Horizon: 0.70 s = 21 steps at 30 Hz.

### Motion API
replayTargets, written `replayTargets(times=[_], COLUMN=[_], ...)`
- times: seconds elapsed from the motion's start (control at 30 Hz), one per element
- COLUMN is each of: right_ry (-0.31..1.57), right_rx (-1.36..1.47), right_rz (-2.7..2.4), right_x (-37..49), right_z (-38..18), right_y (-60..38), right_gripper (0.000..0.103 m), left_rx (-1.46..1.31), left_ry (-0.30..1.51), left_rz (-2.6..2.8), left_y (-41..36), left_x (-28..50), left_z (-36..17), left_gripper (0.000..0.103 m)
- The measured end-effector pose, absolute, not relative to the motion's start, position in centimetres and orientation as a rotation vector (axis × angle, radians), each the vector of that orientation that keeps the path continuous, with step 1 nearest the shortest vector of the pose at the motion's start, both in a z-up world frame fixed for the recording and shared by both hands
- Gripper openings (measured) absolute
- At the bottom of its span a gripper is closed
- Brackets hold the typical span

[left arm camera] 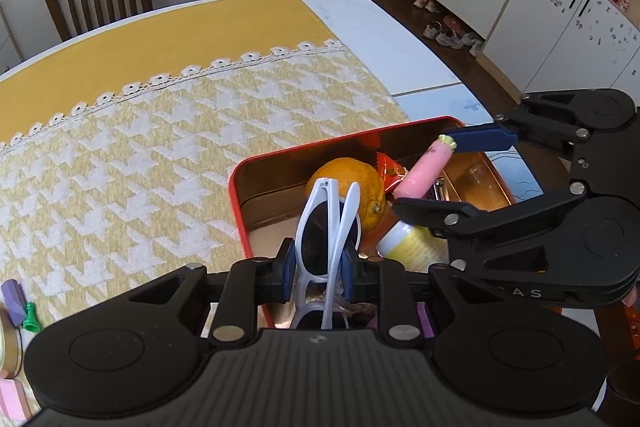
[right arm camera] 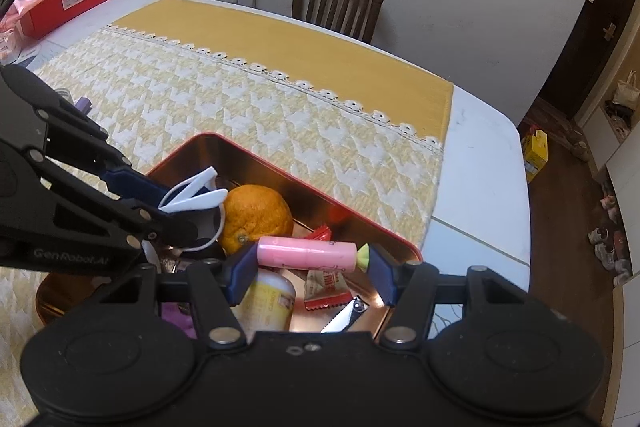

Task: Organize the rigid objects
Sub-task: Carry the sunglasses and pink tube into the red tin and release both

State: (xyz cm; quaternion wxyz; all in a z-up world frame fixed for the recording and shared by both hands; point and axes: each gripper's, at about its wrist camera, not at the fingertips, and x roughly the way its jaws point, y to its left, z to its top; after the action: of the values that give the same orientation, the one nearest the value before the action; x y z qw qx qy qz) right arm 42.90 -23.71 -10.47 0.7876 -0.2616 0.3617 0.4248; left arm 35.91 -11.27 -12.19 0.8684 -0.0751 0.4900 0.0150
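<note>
The left gripper is clamped on white sunglasses, the right gripper on a pink tube, both above the red tin.

Right gripper clamped end to end on a pink tube, held level above a red tin. Inside the tin: an orange at ten o'clock of the tube, red wrappers below it. Left gripper at nine o'clock, gripping white sunglasses.

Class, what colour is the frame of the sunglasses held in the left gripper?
White, clearest in the left wrist view: sunglasses.
</note>
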Motion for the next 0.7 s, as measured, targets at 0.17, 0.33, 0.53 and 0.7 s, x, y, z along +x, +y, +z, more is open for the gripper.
replayTargets(times=[0.17,0.33,0.53,0.7], right_ry=[0.813,0.828,0.817,0.828], right_rx=[-0.538,-0.512,-0.489,-0.426], right_rz=[0.912,0.92,0.908,0.884], right_x=[43.7,43.7,42.9,42.5], right_z=[-10.6,-10.5,-10.0,-9.3], right_y=[-23.8,-24.3,-25.1,-26.0], right_gripper=[0.059,0.066,0.076,0.08], left_rx=[-0.148,-0.152,-0.15,-0.142], left_ry=[1.017,1.013,1.022,0.999], left_rz=[0.03,0.028,0.022,-0.003], left_y=[-11.5,-11.4,-11.5,-11.9], left_x=[35.9,35.7,35.4,34.8], left_z=[-12.1,-12.2,-12.4,-11.9], left_gripper=[0.023,0.023,0.023,0.032])
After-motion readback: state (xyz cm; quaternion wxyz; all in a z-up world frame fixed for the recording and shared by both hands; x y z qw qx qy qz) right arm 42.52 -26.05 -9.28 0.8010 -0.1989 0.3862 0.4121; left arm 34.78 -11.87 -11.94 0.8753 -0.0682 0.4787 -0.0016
